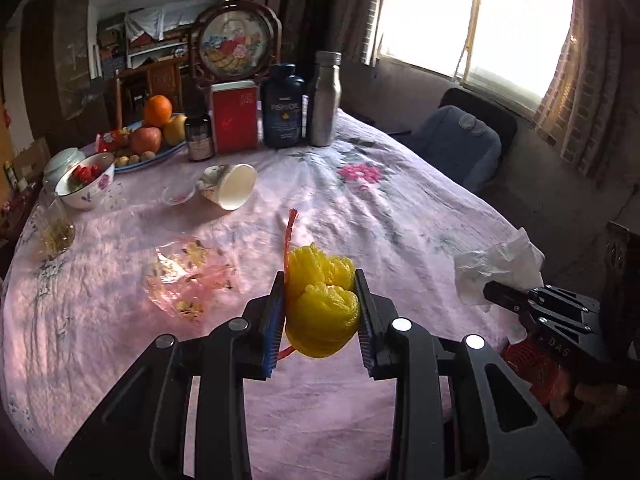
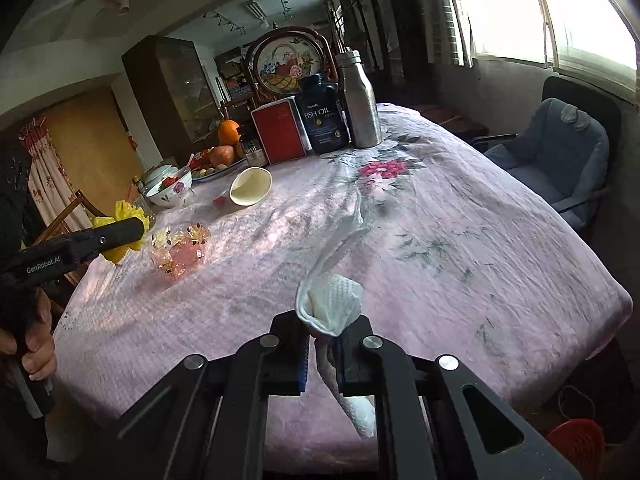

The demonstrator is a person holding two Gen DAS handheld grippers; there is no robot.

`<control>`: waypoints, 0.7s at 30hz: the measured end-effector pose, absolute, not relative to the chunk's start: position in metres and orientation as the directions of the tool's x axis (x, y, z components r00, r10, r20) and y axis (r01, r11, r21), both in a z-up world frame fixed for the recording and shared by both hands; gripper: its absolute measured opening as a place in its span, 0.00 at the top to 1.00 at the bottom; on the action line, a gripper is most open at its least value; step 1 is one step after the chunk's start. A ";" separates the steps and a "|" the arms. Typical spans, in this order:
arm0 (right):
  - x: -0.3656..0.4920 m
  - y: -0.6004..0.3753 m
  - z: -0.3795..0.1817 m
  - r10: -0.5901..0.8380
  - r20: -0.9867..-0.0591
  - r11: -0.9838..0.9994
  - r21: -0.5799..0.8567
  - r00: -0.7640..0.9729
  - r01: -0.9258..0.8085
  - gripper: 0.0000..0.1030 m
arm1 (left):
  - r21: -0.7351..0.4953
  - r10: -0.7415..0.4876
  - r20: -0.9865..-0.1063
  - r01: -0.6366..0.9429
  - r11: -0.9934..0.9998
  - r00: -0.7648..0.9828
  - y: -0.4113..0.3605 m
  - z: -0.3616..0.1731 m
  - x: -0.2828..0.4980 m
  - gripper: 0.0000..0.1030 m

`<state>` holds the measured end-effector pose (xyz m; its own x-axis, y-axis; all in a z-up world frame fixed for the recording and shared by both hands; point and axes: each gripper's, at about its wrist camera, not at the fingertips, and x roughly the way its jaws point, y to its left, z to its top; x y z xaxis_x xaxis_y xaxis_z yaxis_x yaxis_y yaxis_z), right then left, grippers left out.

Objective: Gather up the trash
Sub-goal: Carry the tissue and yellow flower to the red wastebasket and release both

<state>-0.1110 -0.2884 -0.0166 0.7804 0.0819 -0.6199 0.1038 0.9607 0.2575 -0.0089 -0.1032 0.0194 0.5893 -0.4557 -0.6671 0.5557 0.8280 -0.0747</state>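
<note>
My left gripper [image 1: 320,292] is shut on a yellow foam fruit net [image 1: 320,304] with a red strip, held above the pink tablecloth [image 1: 120,340]. It also shows at the left of the right wrist view [image 2: 120,236]. My right gripper [image 2: 322,344] is shut on a crumpled white paper towel [image 2: 332,304], which also shows in the left wrist view [image 1: 500,268]. A clear plastic wrapper [image 1: 188,276] lies on the cloth, also in the right wrist view [image 2: 180,252]. A tipped paper cup [image 1: 236,186] lies farther back, also in the right wrist view [image 2: 252,186].
At the table's far edge stand a red box [image 1: 234,116], a fish oil bottle [image 1: 284,108], a metal bottle [image 1: 326,100], a fruit plate [image 1: 152,136] and a bowl [image 1: 86,182]. A blue chair [image 1: 460,144] stands right. A red basket [image 2: 576,448] sits on the floor.
</note>
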 end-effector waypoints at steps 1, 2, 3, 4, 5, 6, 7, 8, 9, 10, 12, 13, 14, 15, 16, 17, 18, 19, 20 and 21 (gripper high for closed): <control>-0.115 -0.293 -0.017 0.074 -0.618 0.960 0.258 0.783 0.112 0.90 | -0.071 -0.467 -0.670 0.577 0.814 0.577 -0.115 0.017 -0.013 0.68; -0.120 -0.298 -0.017 0.064 -0.616 0.959 0.257 0.785 0.123 0.90 | -0.067 -0.476 -0.674 0.596 0.801 0.565 -0.125 0.014 -0.017 0.68; -0.125 -0.303 -0.018 0.053 -0.617 0.959 0.252 0.785 0.133 0.90 | -0.063 -0.486 -0.679 0.617 0.785 0.550 -0.139 0.011 -0.021 0.68; -0.132 -0.309 -0.019 0.038 -0.618 0.958 0.247 0.785 0.148 0.90 | -0.060 -0.494 -0.684 0.634 0.771 0.537 -0.149 0.009 -0.024 0.68; -0.139 -0.316 -0.021 0.021 -0.620 0.955 0.245 0.784 0.168 0.90 | -0.056 -0.501 -0.689 0.651 0.757 0.524 -0.161 0.006 -0.028 0.68; -0.146 -0.323 -0.024 0.006 -0.624 0.951 0.246 0.781 0.188 0.90 | -0.055 -0.510 -0.693 0.668 0.742 0.509 -0.173 0.003 -0.032 0.68; -0.156 -0.332 -0.027 -0.011 -0.629 0.946 0.244 0.777 0.211 0.90 | -0.053 -0.520 -0.700 0.691 0.721 0.490 -0.187 0.000 -0.038 0.68; -0.166 -0.341 -0.029 -0.032 -0.634 0.941 0.241 0.773 0.237 0.90 | -0.050 -0.529 -0.707 0.714 0.699 0.469 -0.201 -0.003 -0.044 0.68; -0.177 -0.351 -0.033 -0.055 -0.642 0.934 0.237 0.765 0.266 0.90 | -0.048 -0.539 -0.713 0.736 0.676 0.449 -0.215 -0.006 -0.049 0.68; -0.190 -0.363 -0.038 -0.081 -0.654 0.923 0.235 0.752 0.304 0.90 | -0.047 -0.548 -0.718 0.755 0.654 0.429 -0.227 -0.009 -0.055 0.68; -0.217 -0.387 -0.048 -0.128 -0.679 0.897 0.232 0.723 0.377 0.90 | -0.048 -0.569 -0.730 0.801 0.596 0.379 -0.255 -0.015 -0.071 0.68; -0.230 -0.397 -0.054 -0.153 -0.693 0.880 0.229 0.704 0.416 0.90 | -0.048 -0.576 -0.735 0.821 0.569 0.356 -0.268 -0.018 -0.078 0.68; -0.244 -0.408 -0.060 -0.174 -0.709 0.861 0.226 0.684 0.455 0.90 | -0.048 -0.583 -0.741 0.839 0.541 0.334 -0.281 -0.022 -0.086 0.68; -0.258 -0.419 -0.066 -0.193 -0.723 0.841 0.225 0.663 0.491 0.90 | -0.048 -0.587 -0.747 0.856 0.514 0.310 -0.294 -0.025 -0.093 0.68; -0.271 -0.427 -0.073 -0.208 -0.736 0.822 0.225 0.644 0.523 0.90 | -0.050 -0.591 -0.756 0.876 0.480 0.281 -0.309 -0.030 -0.103 0.68; -0.283 -0.434 -0.080 -0.218 -0.749 0.804 0.226 0.626 0.550 0.90 | -0.052 -0.594 -0.763 0.891 0.452 0.256 -0.321 -0.034 -0.111 0.68; -0.295 -0.441 -0.087 -0.224 -0.761 0.786 0.228 0.608 0.575 0.90 | -0.054 -0.594 -0.770 0.905 0.423 0.232 -0.333 -0.038 -0.120 0.68; -0.307 -0.448 -0.095 -0.229 -0.773 0.768 0.231 0.592 0.598 0.90 | -0.057 -0.594 -0.778 0.919 0.391 0.205 -0.346 -0.044 -0.130 0.68; -0.316 -0.453 -0.104 -0.232 -0.784 0.751 0.232 0.576 0.618 0.90 | -0.059 -0.591 -0.787 0.930 0.362 0.180 -0.358 -0.050 -0.139 0.68; -0.324 -0.459 -0.113 -0.233 -0.794 0.734 0.235 0.561 0.637 0.90 | -0.061 -0.584 -0.796 0.941 0.334 0.156 -0.369 -0.057 -0.148 0.68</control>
<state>-0.3241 -0.4591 -0.1126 0.5611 -0.2328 -0.7943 0.6372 0.7341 0.2349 -0.1477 -0.3691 -0.0566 0.1563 -0.5844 -0.7963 0.9405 0.3342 -0.0607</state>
